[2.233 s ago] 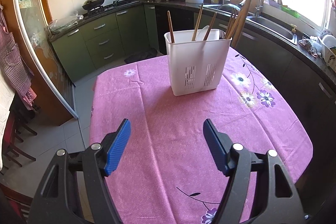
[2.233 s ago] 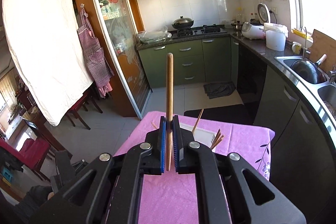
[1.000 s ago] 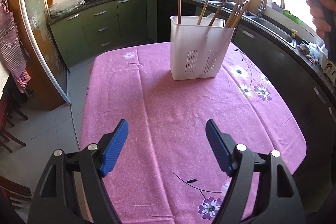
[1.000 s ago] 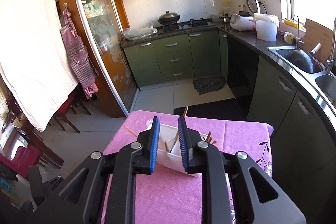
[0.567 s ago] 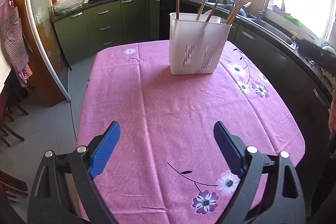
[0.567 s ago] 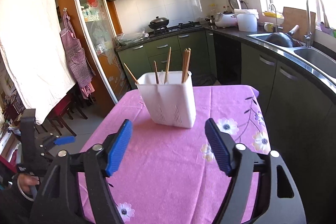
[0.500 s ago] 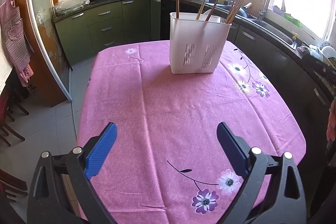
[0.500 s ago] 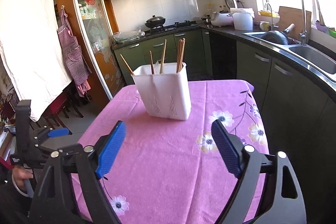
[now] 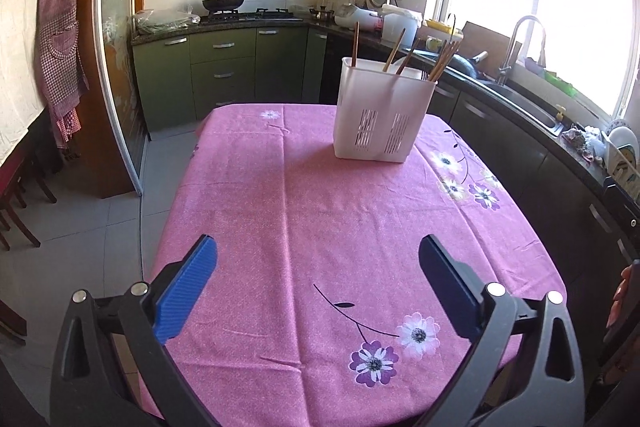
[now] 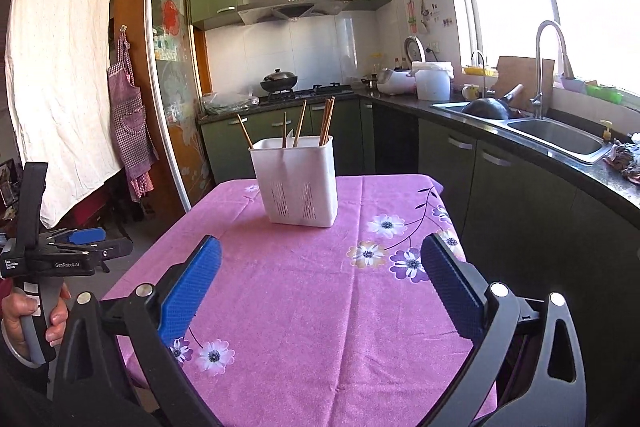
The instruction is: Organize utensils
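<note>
Left gripper (image 9: 316, 259): jaws opening, already spread wide, nothing between the blue pads (image 9: 186, 283). Right gripper (image 10: 320, 265): jaws opening, equally wide, nothing between them. Both are held low over the near end of the pink floral tablecloth (image 9: 300, 219), and neither touches it.

In the right wrist view, the left gripper also appears at the left edge, beside the table, gripped by a hand (image 10: 24, 319) on its handle.

One white slotted utensil holder (image 9: 380, 117) stands upright on the cloth, well ahead of both grippers. It lies ahead and slightly right of centre for the left gripper, and ahead and slightly left of centre for the right gripper.

Contents of the holder: wooden chopsticks (image 9: 440, 61), standing on end and leaning at various angles. One stick (image 9: 355, 43) stands alone at the left end. Two lean near the middle. A tight bundle sits at the right end; its count cannot be determined. Compartment divisions inside are not visible.

Beyond the table: green kitchen cabinets (image 9: 224, 67) and one wok (image 9: 223, 2) on the stove.
</note>
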Demonstrator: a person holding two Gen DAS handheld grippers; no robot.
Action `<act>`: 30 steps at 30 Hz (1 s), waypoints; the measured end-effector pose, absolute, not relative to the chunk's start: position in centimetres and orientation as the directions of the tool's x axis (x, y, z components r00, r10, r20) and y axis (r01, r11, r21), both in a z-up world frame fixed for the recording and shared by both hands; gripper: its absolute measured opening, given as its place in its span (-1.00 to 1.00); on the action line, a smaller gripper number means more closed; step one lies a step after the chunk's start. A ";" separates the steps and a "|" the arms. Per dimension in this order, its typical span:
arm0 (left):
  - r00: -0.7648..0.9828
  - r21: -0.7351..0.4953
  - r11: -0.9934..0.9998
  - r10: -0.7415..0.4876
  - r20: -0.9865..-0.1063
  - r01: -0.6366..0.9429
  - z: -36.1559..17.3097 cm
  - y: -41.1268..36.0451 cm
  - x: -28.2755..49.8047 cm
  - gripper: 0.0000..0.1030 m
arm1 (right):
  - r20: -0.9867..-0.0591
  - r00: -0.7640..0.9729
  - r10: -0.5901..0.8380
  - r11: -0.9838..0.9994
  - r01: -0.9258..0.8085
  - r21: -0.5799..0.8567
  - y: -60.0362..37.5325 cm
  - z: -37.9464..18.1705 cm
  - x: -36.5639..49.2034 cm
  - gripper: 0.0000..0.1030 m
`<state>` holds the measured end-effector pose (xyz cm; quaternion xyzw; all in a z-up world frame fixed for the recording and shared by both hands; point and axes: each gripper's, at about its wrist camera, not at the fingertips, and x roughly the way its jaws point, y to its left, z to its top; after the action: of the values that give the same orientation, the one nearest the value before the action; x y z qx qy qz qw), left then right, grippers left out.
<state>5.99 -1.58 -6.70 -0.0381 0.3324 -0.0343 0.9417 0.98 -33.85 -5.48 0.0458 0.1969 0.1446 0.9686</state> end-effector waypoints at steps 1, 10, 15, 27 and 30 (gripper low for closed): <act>0.781 -0.099 0.994 -0.092 -0.617 0.039 -6.4 -1.5 5.5 0.87 | -0.359 0.887 0.289 0.957 -0.256 0.139 -33.7 -5.0 0.7 0.91; 0.813 -0.066 0.997 -0.070 -0.578 0.039 -4.9 -1.6 1.6 0.87 | -0.287 0.923 0.255 0.967 -0.252 0.046 -32.2 -2.7 -3.5 0.91; 0.824 -0.058 0.998 -0.060 -0.564 0.033 -4.4 -1.7 0.2 0.87 | -0.278 0.921 0.271 0.962 -0.272 0.036 -31.6 -2.4 -4.5 0.91; 0.842 -0.057 0.998 -0.055 -0.537 0.028 -3.2 -1.6 -1.1 0.87 | -0.280 0.917 0.283 0.958 -0.284 0.040 -31.3 -2.5 -4.8 0.91; 0.840 -0.053 0.998 -0.057 -0.540 0.033 -3.2 -1.9 -1.0 0.87 | -0.282 0.917 0.282 0.958 -0.283 0.037 -31.2 -2.6 -4.6 0.91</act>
<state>-1.01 -1.94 -3.17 -0.0207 0.2820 -0.0236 0.9589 -4.64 -31.22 -2.59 -0.0021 0.1437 0.1442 0.9791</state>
